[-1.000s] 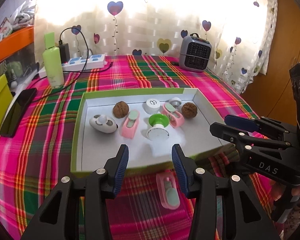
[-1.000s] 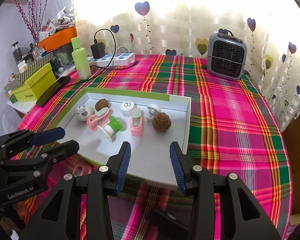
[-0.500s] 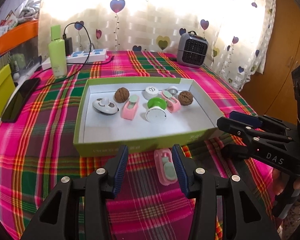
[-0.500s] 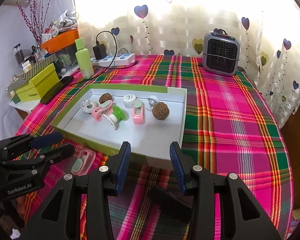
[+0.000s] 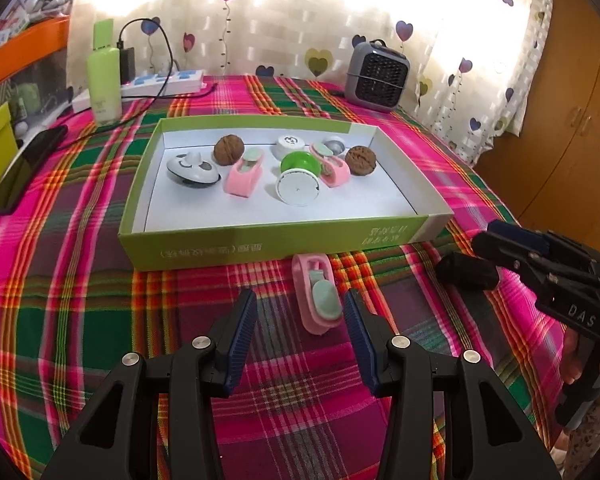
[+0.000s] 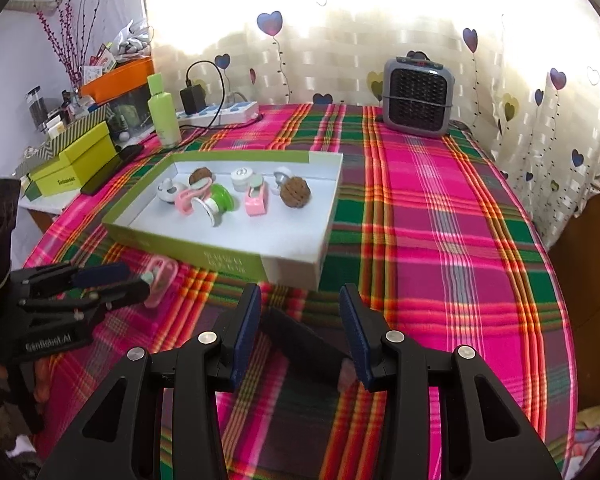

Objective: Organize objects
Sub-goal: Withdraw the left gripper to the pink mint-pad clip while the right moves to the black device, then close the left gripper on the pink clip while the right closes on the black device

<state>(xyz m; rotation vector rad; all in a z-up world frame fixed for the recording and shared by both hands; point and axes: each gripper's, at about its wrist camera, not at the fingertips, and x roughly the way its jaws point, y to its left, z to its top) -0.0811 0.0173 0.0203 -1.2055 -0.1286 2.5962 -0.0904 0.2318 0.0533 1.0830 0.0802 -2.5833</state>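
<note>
The step in hand looks to be picking up the pink clip [image 5: 315, 295] that lies on the plaid cloth of the bench [image 5: 80, 272], just in front of the green-walled box [image 5: 260, 248], so that it can join the others inside. The left gripper [image 5: 298, 320] hovers over it with its jaws partly open and nothing between the pads; the clip's near end sits close beside the right-hand pad rather than centred. To do this well, I would shift the gripper a little toward that side so the clip lies midway between the pads, line the jaws across its narrow width, then lower until the tips nearly meet the cloth before closing. Lifting must clear the box's near wall.

The right gripper [image 6: 298, 320] also stands partly open, over a dark object [image 6: 300, 344] on the cloth that is too blurred to name; it grips nothing.

The clip is a small pink plastic loop, long and rounded, with a pale green oval piece set in its middle. It lies flat, its length pointing toward the box. Two matching clips already lie inside the box among walnuts and small round items.
</note>
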